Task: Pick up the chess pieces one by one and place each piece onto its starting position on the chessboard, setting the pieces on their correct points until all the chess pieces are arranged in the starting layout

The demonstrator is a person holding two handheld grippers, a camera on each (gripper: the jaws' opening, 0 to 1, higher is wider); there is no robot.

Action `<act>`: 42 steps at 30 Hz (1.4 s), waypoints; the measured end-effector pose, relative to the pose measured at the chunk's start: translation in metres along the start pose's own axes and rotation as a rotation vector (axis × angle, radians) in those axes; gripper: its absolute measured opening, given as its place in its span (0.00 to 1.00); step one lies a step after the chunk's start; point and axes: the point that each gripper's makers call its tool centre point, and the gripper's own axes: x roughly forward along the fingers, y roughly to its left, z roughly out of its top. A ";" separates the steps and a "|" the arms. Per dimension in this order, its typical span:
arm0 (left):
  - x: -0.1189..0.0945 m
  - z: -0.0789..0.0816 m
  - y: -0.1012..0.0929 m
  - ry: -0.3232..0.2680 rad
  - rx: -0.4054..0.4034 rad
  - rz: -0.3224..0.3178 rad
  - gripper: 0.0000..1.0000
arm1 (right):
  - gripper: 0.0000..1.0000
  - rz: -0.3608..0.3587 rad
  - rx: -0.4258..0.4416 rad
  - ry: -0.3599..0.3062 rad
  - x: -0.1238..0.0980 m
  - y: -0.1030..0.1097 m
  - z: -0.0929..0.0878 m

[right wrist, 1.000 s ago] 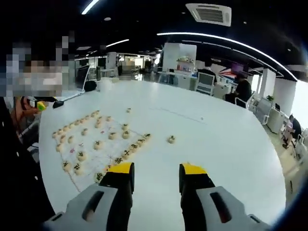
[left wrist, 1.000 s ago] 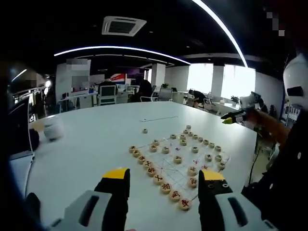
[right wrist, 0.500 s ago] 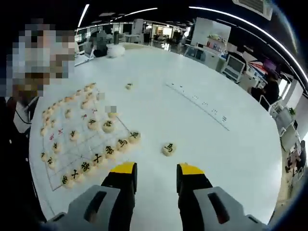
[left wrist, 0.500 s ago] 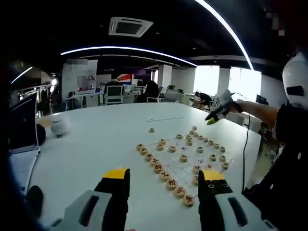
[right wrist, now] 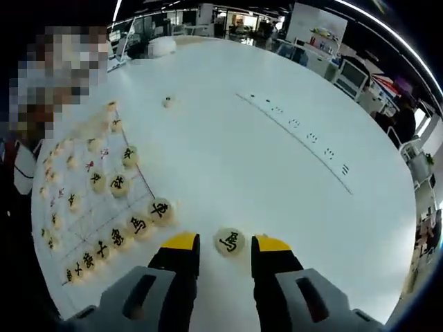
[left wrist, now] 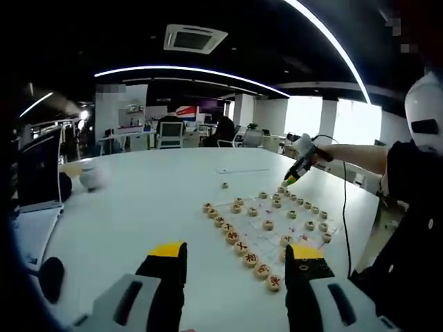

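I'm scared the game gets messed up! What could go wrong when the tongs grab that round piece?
The loose piece sits between the right tongs, which are open and not gripping it; closing off-centre might flick it away across the smooth table. The row of set pieces lies close beside it, so a sideways nudge might knock them off their points.

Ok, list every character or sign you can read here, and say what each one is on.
"馬", black: loose round wooden chess piece just off the printed chessboard.
"車", black: corner piece of the board's nearest row.
"馬", black, probably: next piece along that row.
Other black-marked pieces: too distorted to read.
Red-marked pieces in the left gripper view: too small.
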 end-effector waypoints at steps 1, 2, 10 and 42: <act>0.000 0.000 0.000 0.000 -0.001 0.001 0.58 | 0.29 0.002 0.004 0.004 0.001 -0.001 -0.001; -0.001 -0.001 0.001 0.000 -0.001 0.001 0.58 | 0.29 0.003 0.010 0.009 0.002 -0.001 -0.002; -0.001 0.000 0.003 -0.003 -0.002 0.004 0.58 | 0.19 -0.001 0.007 0.014 0.005 0.001 -0.005; 0.032 0.015 -0.020 0.001 0.046 -0.096 0.58 | 0.19 -0.240 0.141 -0.533 -0.185 0.136 -0.078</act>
